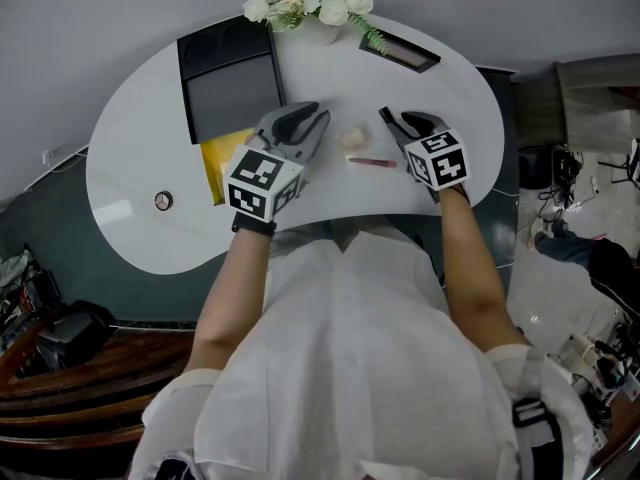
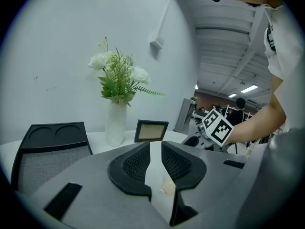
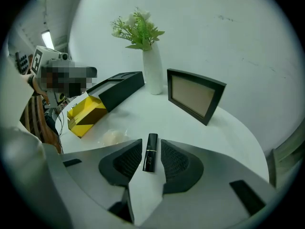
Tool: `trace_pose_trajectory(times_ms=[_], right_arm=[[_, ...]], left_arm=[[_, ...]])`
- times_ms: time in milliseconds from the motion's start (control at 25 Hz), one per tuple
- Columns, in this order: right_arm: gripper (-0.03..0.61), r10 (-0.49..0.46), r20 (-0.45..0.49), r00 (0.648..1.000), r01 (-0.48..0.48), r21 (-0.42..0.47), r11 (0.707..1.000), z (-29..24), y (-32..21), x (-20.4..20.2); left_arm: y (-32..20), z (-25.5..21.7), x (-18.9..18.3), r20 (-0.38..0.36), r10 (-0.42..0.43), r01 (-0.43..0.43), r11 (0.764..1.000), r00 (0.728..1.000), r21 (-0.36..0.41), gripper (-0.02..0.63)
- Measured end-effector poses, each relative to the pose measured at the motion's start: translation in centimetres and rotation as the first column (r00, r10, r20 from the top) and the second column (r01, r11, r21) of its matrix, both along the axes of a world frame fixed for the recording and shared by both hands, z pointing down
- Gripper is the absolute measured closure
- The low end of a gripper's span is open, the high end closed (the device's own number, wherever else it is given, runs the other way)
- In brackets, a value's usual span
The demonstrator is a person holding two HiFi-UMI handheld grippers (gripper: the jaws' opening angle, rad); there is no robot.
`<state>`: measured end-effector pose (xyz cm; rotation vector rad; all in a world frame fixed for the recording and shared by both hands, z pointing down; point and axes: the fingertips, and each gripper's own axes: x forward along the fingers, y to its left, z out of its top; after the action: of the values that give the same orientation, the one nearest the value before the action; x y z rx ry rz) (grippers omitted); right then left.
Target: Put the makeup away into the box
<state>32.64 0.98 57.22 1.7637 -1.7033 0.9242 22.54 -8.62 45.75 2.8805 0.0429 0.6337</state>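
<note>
Right gripper view, right gripper (image 3: pixel 151 146) half open around lipstick (image 3: pixel 150 159), left gripper (image 2: pixel 156 149) half open beside pale pad (image 2: pixel 167 185)

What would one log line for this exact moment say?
left gripper: open, pale pad seen in jaw gap | right gripper: open, astride black lipstick lying on table | held: nothing

White short-sleeved shirt (image 1: pixel 350 368); left gripper (image 1: pixel 312 116) and right gripper (image 1: pixel 393 118) are grey, black-padded.
</note>
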Motion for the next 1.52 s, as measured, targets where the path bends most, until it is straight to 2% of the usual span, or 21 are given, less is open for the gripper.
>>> trace_pose_trajectory(times_ms=[200, 440, 680, 1160, 1520], right_arm=[[0.468, -0.018, -0.008, 1.0, 0.018, -0.07, 0.997, 1.9, -0.2, -0.1], [0.468, -0.027, -0.006, 1.0, 0.026, -0.115, 0.993, 3.3, -0.4, -0.2], [0.48, -0.057, -0.047, 0.997, 0.048, -0.166, 0.985, 4.2, -0.5, -0.2], [0.482, -0.094, -0.085, 0.992, 0.075, -0.209, 0.975, 4.3, -0.6, -0.3], [0.485, -0.077, -0.116, 0.99, 0.051, -0.215, 0.975, 3.3, -1.1, -0.1]], left_arm=[[0.2, 0.6, 0.3, 0.013, 0.001, -0.001, 1.0, 1.0, -0.01, 0.528], [0.6, 0.8, 0.4, 0.02, 0.008, -0.008, 1.0, 1.0, -0.017, 0.52], [0.6, 0.9, 0.1, 0.021, 0.004, -0.003, 1.0, 1.0, -0.02, 0.516], [0.1, 0.1, -1.2, 0.002, -0.023, 0.023, 0.999, 1.0, -0.035, 0.512], [-1.5, -0.5, -4.2, -0.012, -0.074, 0.073, 0.997, 0.997, -0.039, 0.511]])
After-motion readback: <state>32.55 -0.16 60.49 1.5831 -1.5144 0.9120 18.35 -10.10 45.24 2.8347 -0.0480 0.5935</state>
